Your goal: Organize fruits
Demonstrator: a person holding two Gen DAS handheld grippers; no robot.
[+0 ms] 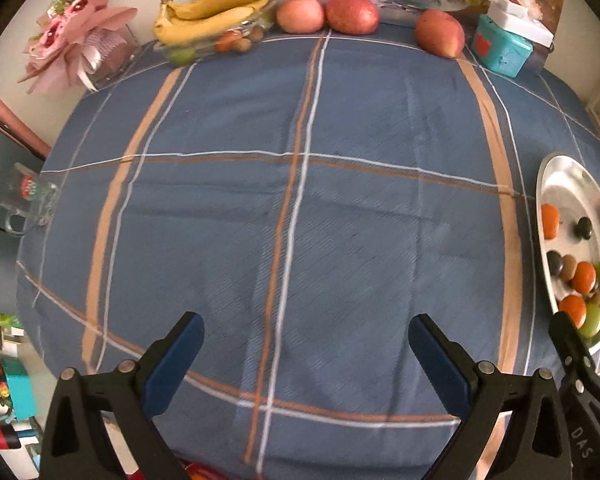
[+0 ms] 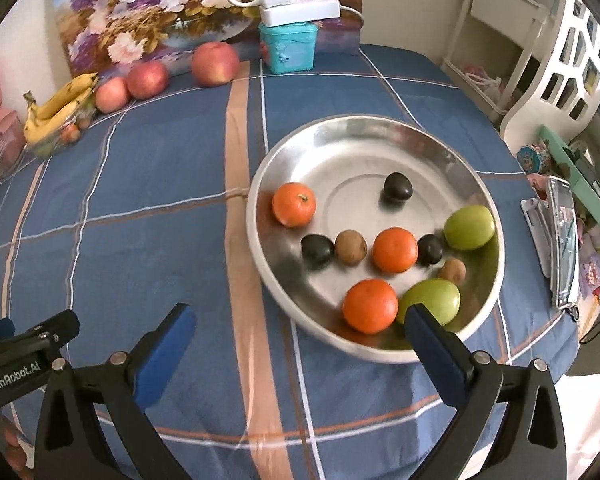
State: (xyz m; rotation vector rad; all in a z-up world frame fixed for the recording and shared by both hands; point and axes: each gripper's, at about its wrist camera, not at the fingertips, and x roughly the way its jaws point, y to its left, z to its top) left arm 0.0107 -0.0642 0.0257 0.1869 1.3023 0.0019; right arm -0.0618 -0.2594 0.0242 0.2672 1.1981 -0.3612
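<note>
A round metal plate (image 2: 340,132) sits on the blue checked tablecloth and holds three oranges (image 2: 294,204), two green fruits (image 2: 469,227), dark plums (image 2: 397,188) and brown kiwis (image 2: 351,247). The plate also shows at the right edge of the left wrist view (image 1: 564,176). My right gripper (image 2: 300,324) is open and empty, just in front of the plate's near rim. My left gripper (image 1: 306,334) is open and empty over the bare cloth. A glass dish (image 1: 204,46) with bananas (image 1: 212,12) and small fruits stands at the far left. Three apples (image 1: 352,14) lie along the back.
A teal box (image 2: 288,46) with a white power strip on it stands at the back, before a flower painting (image 2: 172,4). A pink bouquet (image 1: 72,40) and a glass mug (image 1: 28,196) are at the left edge. A white chair (image 2: 560,72) stands right of the table.
</note>
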